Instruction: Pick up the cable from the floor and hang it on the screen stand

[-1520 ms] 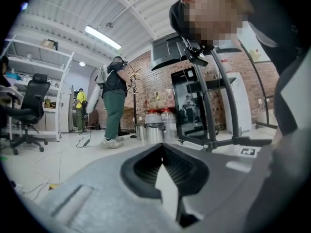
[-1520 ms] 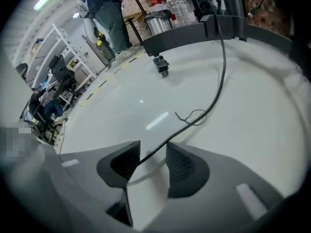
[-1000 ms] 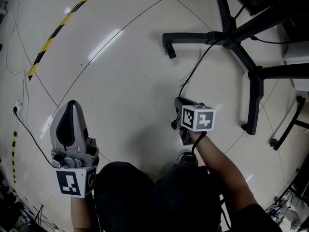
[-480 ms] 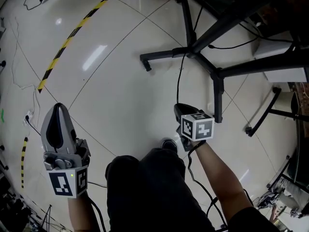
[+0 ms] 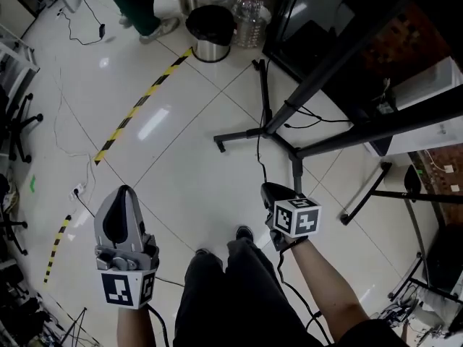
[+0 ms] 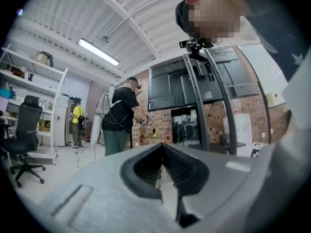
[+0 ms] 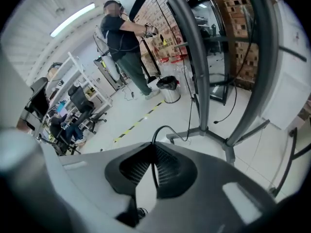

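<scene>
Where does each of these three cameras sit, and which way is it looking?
Head view: on the person's head, facing steeply down at the floor; both forearms, legs, the left gripper and the right gripper show.
Left gripper view: on the left gripper, facing level, straight ahead; its shut jaws show.
Right gripper view: on the right gripper, tilted down toward the floor; its jaws show, shut on the cable.
Shared: all three see the screen stand; both gripper views see a standing person.
</scene>
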Demonstrator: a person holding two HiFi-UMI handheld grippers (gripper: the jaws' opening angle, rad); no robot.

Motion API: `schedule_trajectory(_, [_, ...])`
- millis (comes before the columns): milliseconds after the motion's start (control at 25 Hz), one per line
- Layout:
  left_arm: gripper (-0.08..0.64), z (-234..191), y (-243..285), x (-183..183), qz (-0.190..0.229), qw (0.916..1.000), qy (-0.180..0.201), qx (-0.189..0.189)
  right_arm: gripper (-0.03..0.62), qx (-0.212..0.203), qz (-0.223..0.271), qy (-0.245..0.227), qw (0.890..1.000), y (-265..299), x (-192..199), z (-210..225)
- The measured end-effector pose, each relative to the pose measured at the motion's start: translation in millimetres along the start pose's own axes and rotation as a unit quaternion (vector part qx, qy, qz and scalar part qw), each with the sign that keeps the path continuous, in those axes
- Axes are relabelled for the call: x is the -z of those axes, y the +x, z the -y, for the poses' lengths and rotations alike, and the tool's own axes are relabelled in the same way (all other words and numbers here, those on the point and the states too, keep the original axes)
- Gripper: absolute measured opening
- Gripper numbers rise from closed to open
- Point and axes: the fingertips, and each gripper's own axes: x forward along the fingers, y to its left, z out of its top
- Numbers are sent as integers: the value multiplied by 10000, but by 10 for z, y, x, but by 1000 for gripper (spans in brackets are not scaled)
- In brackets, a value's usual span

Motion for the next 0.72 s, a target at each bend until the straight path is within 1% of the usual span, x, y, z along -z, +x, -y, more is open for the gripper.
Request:
schedule_trajectory(120, [5,122,100,-486,47,10000,-13,11,23,-58,191,-141,9997,-393,-386,-180])
schedule_trajectory(240, [5,226,195,-838,17,10000,-42,6,23,-137,462,-226,9986,-702,-775,-328])
schedule_trajectory(320, [5,290,205,-1059,84,9999,-58,64,23,-172,604,-220,9978,-916,-972,-426])
schedule_trajectory(400, [5,342,208,-1276,148,9997,-154,97,23,-240,706,-187,9970,-1132,-1135,-536])
schedule_trajectory(520, [5,449,185,-1504,164,9991,-369,120,23,-436,846,-120,9954,-1479,-1341,-687])
schedule_trajectory(600, [5,591,154,-1683,301,9986,-346,271,23,-503,992,-159,9937,-1727,-1454,-777])
schedule_trajectory(720, [5,743,118,-1951,561,9968,-308,473,23,-533,1293,-425,9893,-2051,-1654,-938])
